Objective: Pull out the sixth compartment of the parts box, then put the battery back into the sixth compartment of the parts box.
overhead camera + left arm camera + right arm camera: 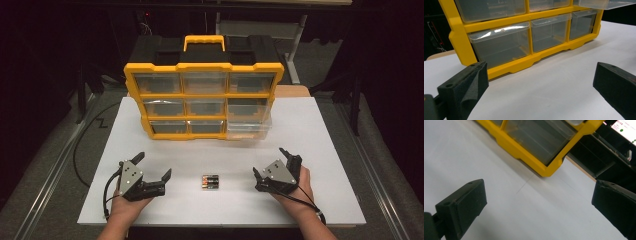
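Item: batteries, a small pack of cells lying flat on the white table, midway between the two grippers and touching neither.

Item: left gripper, resting on the table to the left of the batteries, jaws spread wide, nothing held.

Item: right gripper, resting to the right of the batteries, jaws likewise apart and empty.

Item: yellow drawer organizer, standing upright at the far side of the table, well apart from the batteries; nine clear drawers, the lower right drawer pulled out.

Step in hand: judged as the start, before any reach.

Next move calls for: one gripper brought over the batteries, jaws closed across the pack's narrow side, then carried toward the open drawer.
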Demonstrator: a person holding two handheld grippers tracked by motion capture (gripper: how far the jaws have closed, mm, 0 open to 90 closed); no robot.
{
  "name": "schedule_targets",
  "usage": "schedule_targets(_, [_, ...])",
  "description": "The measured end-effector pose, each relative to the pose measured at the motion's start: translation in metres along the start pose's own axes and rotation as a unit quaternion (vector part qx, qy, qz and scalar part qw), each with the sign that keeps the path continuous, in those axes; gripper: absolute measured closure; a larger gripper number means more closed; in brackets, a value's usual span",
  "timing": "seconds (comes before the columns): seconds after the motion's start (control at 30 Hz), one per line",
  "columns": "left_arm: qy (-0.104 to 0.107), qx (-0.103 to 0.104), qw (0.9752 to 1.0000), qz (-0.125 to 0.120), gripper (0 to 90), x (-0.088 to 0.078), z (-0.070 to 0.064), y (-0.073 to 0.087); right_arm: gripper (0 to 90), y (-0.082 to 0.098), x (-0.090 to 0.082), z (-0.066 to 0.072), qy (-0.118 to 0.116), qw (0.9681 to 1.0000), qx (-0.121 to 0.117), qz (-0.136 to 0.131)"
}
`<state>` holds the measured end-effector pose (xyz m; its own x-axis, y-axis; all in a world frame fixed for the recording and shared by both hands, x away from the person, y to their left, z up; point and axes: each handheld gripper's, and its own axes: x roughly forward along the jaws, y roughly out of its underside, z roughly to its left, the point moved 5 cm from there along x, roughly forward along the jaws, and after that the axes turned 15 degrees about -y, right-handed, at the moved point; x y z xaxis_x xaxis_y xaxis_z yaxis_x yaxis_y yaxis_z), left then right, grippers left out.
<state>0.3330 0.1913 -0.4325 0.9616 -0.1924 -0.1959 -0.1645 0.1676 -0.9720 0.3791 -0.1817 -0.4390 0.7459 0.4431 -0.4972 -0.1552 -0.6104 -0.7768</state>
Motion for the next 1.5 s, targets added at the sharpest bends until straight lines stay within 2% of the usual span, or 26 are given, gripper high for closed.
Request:
schedule_targets(0.17, [-0.001,-0.002,1.0000,-0.002,0.9,0.000,0.000,0.000,0.7,0.000,-0.004,-0.006,-0.014,0.9982,0.053,-0.025])
schedule_targets(0.27, [0.000,-0.003,1.0000,0.001,0.9,0.002,-0.001,0.002,0.7,0.001,-0.006,-0.011,-0.025,0.9954,0.084,-0.038])
schedule_targets(0.33, [-0.001,0.000,1.0000,0.005,1.0,0.003,0.000,0.003,0.8,0.003,-0.006,-0.015,-0.032,0.9924,0.110,-0.045])
schedule_targets(0.37, [-0.003,0.003,1.0000,0.005,0.9,0.003,0.001,0.003,0.7,0.004,-0.005,-0.019,-0.041,0.9890,0.133,-0.051])
schedule_targets(0.4, [-0.006,0.004,1.0000,0.005,0.9,0.003,0.001,0.003,0.7,0.004,-0.005,-0.019,-0.041,0.9890,0.133,-0.051])
schedule_targets(0.43, [-0.007,0.003,1.0000,0.005,0.9,0.002,0.002,0.003,0.7,0.005,-0.005,-0.020,-0.044,0.9867,0.147,-0.054])
schedule_targets(0.47, [-0.008,0.001,1.0000,0.002,0.9,0.002,0.003,0.003,0.7,0.006,-0.005,-0.023,-0.054,0.9810,0.176,-0.060])
schedule_targets(0.5, [-0.009,0.000,1.0000,0.001,0.9,0.001,0.004,0.002,0.7,0.006,-0.005,-0.023,-0.054,0.9810,0.176,-0.060])
schedule_targets(0.53, [-0.009,0.000,1.0000,0.000,1.0,0.001,0.004,0.002,0.8,0.006,-0.006,-0.024,-0.057,0.9787,0.186,-0.065])
schedule_targets(0.57, [-0.008,0.000,1.0000,0.000,0.9,0.001,0.003,0.002,0.7,0.007,-0.007,-0.025,-0.054,0.9780,0.190,-0.067])
schedule_targets(0.7, [-0.007,0.006,1.0000,-0.001,0.7,0.002,0.002,0.001,0.7,0.010,-0.009,-0.027,-0.051,0.9770,0.196,-0.067])
schedule_targets(0.8, [-0.009,0.003,1.0000,-0.002,0.4,0.003,0.002,0.001,0.7,0.011,-0.009,-0.028,-0.049,0.9766,0.197,-0.069])
schedule_targets(0.87, [-0.009,-0.005,0.9999,-0.002,0.4,0.004,0.003,0.000,0.8,0.011,-0.010,-0.028,-0.049,0.9778,0.192,-0.068])
schedule_targets(0.93, [-0.009,-0.002,1.0000,0.004,0.4,0.005,0.003,0.001,0.7,0.012,-0.011,-0.028,-0.050,0.9799,0.183,-0.063])
schedule_targets(1.03, [-0.006,0.002,1.0000,0.007,0.4,0.006,0.001,0.002,0.7,0.012,-0.010,-0.028,-0.053,0.9793,0.185,-0.061])
schedule_targets(1.17, [-0.014,0.003,0.9999,0.000,0.4,0.004,0.002,0.001,0.8,0.010,-0.010,-0.026,-0.053,0.9816,0.174,-0.058])
schedule_targets(1.27, [-0.019,0.002,0.9998,0.001,0.4,0.004,0.003,0.001,0.8,0.009,-0.009,-0.024,-0.051,0.9817,0.176,-0.054])
schedule_targets(1.5, [-0.011,0.003,0.9999,0.005,0.4,0.004,0.001,0.001,0.8,0.010,-0.005,-0.023,-0.048,0.9830,0.174,-0.032])
